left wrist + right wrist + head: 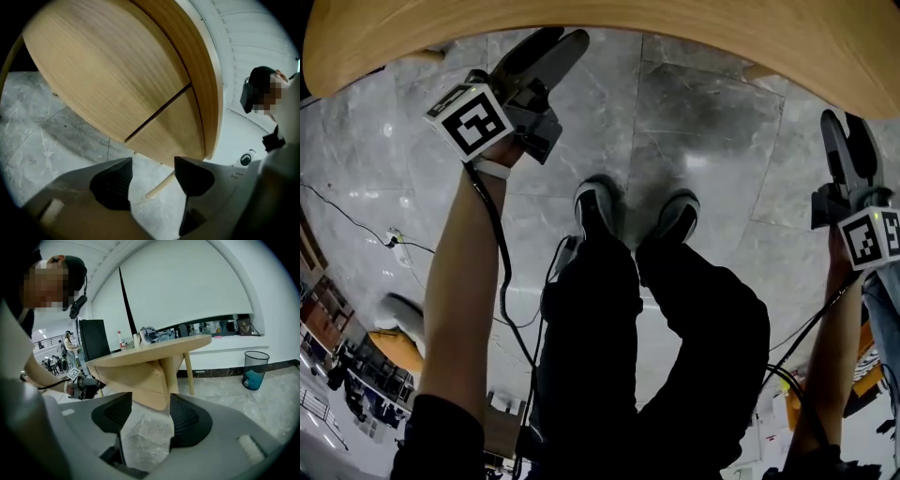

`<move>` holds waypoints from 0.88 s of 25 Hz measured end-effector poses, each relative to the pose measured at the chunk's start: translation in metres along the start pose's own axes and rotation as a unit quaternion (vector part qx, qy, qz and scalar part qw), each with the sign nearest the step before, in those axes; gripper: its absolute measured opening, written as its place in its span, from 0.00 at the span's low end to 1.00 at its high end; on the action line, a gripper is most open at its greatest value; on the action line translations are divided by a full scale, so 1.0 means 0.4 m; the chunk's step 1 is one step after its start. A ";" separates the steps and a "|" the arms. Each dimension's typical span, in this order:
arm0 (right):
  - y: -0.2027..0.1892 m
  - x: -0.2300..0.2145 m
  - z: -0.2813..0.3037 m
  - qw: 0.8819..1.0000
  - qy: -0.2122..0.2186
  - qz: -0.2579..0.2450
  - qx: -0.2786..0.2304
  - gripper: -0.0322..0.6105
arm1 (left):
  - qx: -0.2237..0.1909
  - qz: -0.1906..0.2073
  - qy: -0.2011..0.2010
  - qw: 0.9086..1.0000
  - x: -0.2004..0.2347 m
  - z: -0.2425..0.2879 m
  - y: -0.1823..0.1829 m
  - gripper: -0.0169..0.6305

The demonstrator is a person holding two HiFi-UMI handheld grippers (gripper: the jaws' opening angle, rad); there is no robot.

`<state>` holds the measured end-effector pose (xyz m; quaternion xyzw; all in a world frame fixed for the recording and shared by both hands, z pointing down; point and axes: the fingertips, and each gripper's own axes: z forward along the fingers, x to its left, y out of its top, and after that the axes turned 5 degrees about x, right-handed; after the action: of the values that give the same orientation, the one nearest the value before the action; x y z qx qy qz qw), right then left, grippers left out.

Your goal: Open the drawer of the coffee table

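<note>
Drawer (166, 124) hangs under the bench top (609, 14) at twelve o'clock from my left gripper (153, 164), which looks nearer than my right gripper (150, 399); both sets of jaws stand open, empty.

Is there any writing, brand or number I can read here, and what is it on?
No readable words or numbers anywhere.
Marker cube on the left gripper: black-and-white square pattern, no letters.
Marker cube on the right gripper: same kind of pattern.
Faint print on the left gripper's body: too small to read.
Bottle on the coffee table: label too blurred.
</note>
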<state>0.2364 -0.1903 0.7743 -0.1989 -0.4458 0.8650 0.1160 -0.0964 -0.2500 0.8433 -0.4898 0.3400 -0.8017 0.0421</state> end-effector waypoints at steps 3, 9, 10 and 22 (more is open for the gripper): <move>0.029 -0.010 0.021 0.999 0.014 -0.003 -0.030 0.49 | -0.026 0.002 -0.037 0.999 -0.003 0.022 0.031 0.49; 0.065 -0.003 0.060 0.998 0.025 -0.008 -0.065 0.54 | -0.075 -0.013 -0.085 0.994 -0.021 0.039 0.070 0.53; 0.068 -0.002 0.067 0.998 0.026 -0.012 -0.063 0.53 | -0.077 -0.016 -0.089 0.993 -0.024 0.040 0.070 0.53; 0.044 0.018 0.052 0.998 0.005 -0.041 -0.042 0.48 | -0.070 -0.052 -0.090 0.992 -0.033 0.007 0.037 0.53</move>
<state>0.2200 -0.2129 0.7689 -0.1896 -0.4892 0.8388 0.1452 -0.0911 -0.2573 0.8255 -0.5784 0.3638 -0.7302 -0.0036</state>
